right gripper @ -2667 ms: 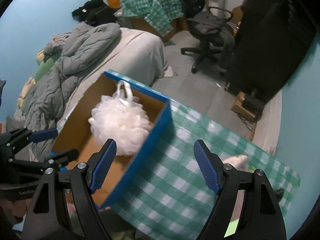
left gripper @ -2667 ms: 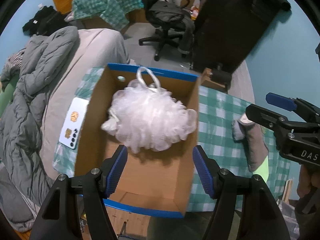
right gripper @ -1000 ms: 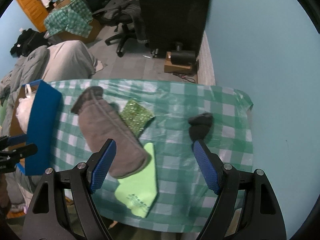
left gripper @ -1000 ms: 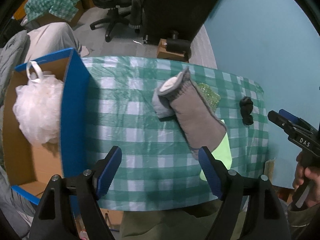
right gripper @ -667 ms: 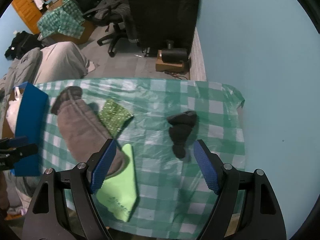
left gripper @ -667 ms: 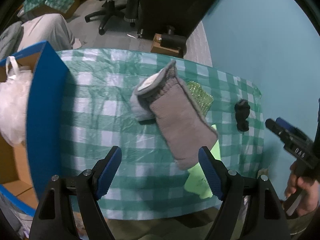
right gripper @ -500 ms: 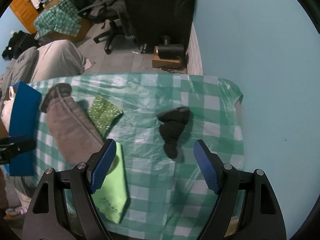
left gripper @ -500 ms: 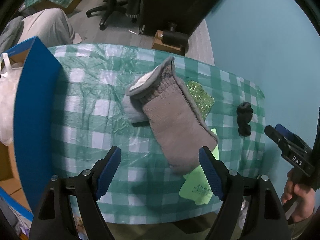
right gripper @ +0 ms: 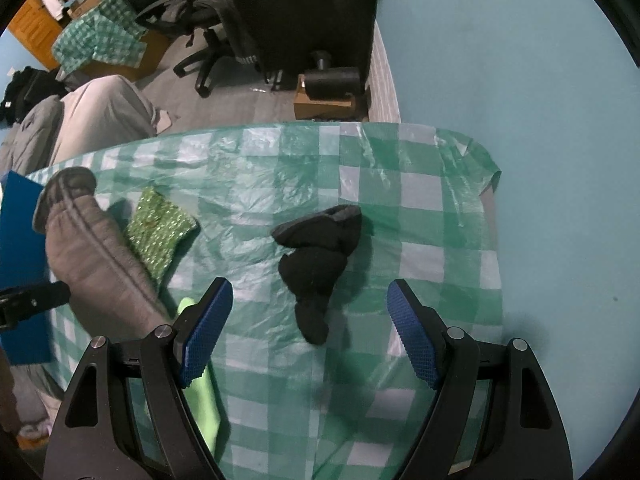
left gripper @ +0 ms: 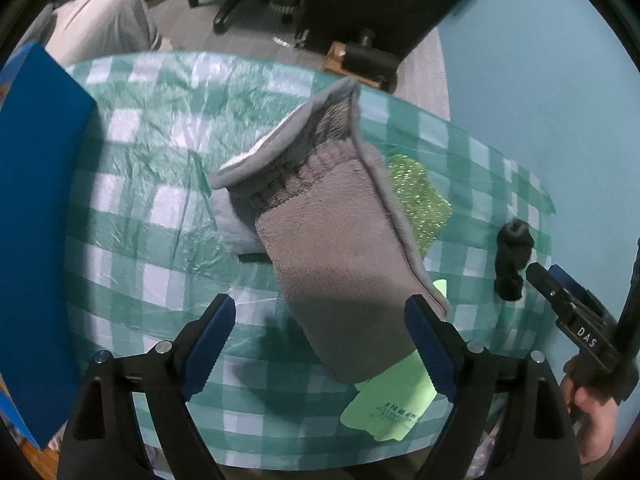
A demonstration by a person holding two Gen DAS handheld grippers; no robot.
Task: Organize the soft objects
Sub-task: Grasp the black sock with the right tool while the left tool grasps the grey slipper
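Teal wall (right gripper: 520,80), grey floor (right gripper: 248,100), office chair (right gripper: 200,12).

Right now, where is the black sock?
The black sock lies on the checked tablecloth, centred ahead of the open right hand-held gripper, right of the sparkly green cloth.

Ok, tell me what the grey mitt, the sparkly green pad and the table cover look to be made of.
Grey mitt: looks like soft terry or fleece, matte and nubby, with a ribbed knit cuff and smooth piped edge. Sparkly green pad: probably a metallic-thread scouring cloth, since it glints all over. Table cover: thin plastic sheet, glossy and creased, printed in green and white checks.
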